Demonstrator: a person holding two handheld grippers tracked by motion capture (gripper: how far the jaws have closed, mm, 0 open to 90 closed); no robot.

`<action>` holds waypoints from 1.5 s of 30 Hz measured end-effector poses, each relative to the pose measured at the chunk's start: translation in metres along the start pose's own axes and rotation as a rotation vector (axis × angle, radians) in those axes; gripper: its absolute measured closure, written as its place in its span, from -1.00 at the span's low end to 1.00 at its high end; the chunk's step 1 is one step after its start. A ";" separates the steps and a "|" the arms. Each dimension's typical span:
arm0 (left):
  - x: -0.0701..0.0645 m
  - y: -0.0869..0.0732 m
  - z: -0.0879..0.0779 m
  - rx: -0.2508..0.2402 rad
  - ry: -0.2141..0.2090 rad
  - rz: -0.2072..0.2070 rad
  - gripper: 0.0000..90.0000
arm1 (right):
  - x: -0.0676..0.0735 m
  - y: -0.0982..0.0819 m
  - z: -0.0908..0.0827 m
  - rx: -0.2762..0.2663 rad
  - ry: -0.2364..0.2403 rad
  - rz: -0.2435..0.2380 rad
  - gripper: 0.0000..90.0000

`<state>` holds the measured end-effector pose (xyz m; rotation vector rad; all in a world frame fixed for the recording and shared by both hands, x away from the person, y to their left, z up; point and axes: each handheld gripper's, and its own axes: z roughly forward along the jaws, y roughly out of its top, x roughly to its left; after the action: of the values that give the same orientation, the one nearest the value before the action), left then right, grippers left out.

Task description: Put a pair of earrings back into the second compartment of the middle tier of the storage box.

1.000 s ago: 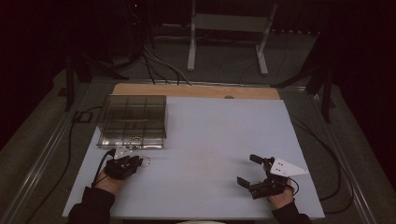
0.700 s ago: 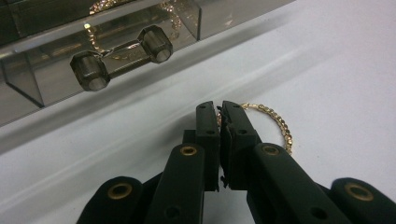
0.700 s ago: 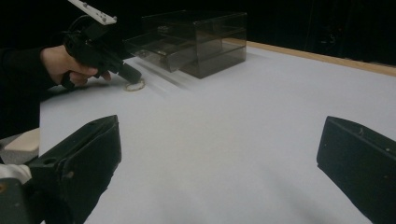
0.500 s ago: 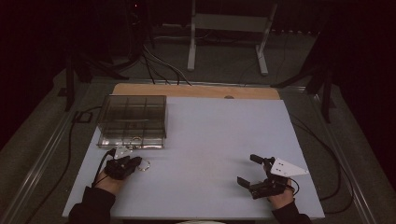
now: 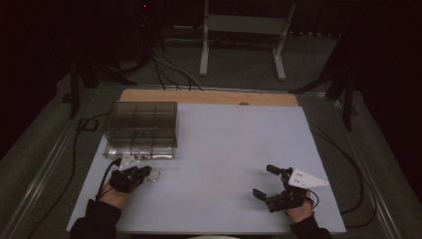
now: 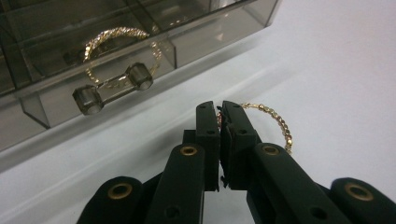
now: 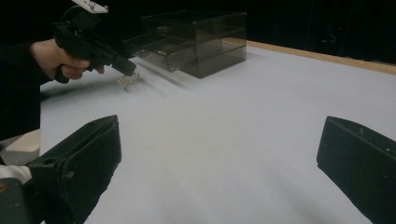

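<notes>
Left tool [image 6: 220, 108] is clenched on a gold beaded ring [image 6: 274, 122], pinching its near edge just above the white tabletop [image 5: 224, 149], right beside the smoked clear box [image 5: 142, 128]. A second ring [image 6: 122, 51] lies inside the box's front drawer. Right tool [image 5: 268, 181] rests well apart at the near right, jaws spread wide, holding nothing.

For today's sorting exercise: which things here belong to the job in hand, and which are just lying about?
In the job:
left gripper, shut on the gold hoop
clear box, drawer open
second hoop in the drawer

Lying about:
right gripper, open, empty
metal stand behind the table
floor cables
</notes>
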<state>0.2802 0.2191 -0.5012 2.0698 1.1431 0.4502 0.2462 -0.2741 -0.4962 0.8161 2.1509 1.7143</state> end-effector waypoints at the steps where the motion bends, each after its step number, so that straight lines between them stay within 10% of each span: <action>1: 0.000 0.000 -0.001 -0.002 -0.003 0.002 0.95 | 0.000 0.000 0.000 -0.002 0.001 -0.001 -1.00; 25: 0.001 0.026 -0.027 -0.037 -0.031 0.052 0.95 | -0.001 0.000 0.000 -0.005 -0.003 0.001 -1.00; 45: 0.028 0.048 -0.043 -0.134 -0.001 -0.006 0.95 | 0.000 0.000 0.000 -0.003 0.001 0.000 -1.00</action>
<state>0.2979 0.2433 -0.4379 1.9495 1.0885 0.5088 0.2465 -0.2742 -0.4964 0.8149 2.1486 1.7180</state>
